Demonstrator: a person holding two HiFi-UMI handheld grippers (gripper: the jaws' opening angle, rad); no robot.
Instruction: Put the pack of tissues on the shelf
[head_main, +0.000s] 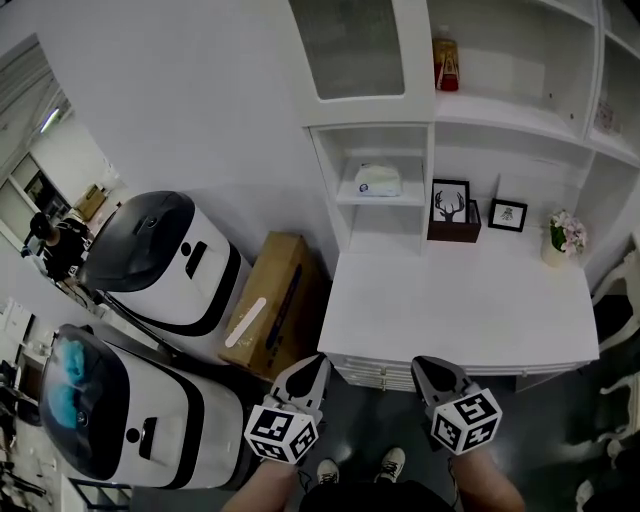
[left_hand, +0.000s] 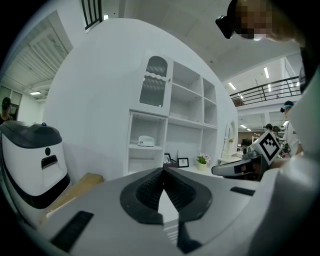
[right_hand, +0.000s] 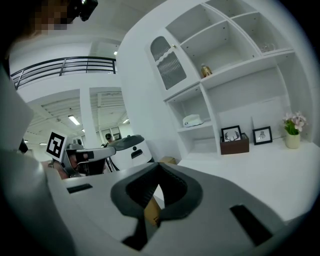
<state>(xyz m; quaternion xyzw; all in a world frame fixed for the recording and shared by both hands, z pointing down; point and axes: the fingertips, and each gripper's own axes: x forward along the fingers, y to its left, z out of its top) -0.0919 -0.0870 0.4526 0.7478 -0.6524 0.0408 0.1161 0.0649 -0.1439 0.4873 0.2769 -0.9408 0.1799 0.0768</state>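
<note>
Head view shows the pack of tissues (head_main: 378, 180) lying flat on the shelf (head_main: 352, 199), inside the narrow left cubby of the white wall unit. It is far from the person and well apart from both tools, and from how it lies the placing looks done.

The left tongs (head_main: 318, 362) and the right tongs (head_main: 421, 366) hang side by side at the near edge of the counter (head_main: 450, 310), pointing towards the unit. Each gripper view shows its jaws closed tip to tip with nothing held. The brown patch seen through the gap behind the right tips seems to be the cardboard box (head_main: 280, 290) on the floor.

Little threatens the pack where it sits. The likeliest trouble would come from reaching back in. The cubby is tight, and closed tips would push rather than grip, so a nudge could skew the pack or slide it off the front lip onto the counter.

A careless sweep over the counter could also tip the framed pictures (head_main: 450, 203) or the flower pot (head_main: 562, 240) at its far side. On the floor, the box and the white machines (head_main: 170, 255) crowd the left, so a step that way risks a bump.
</note>
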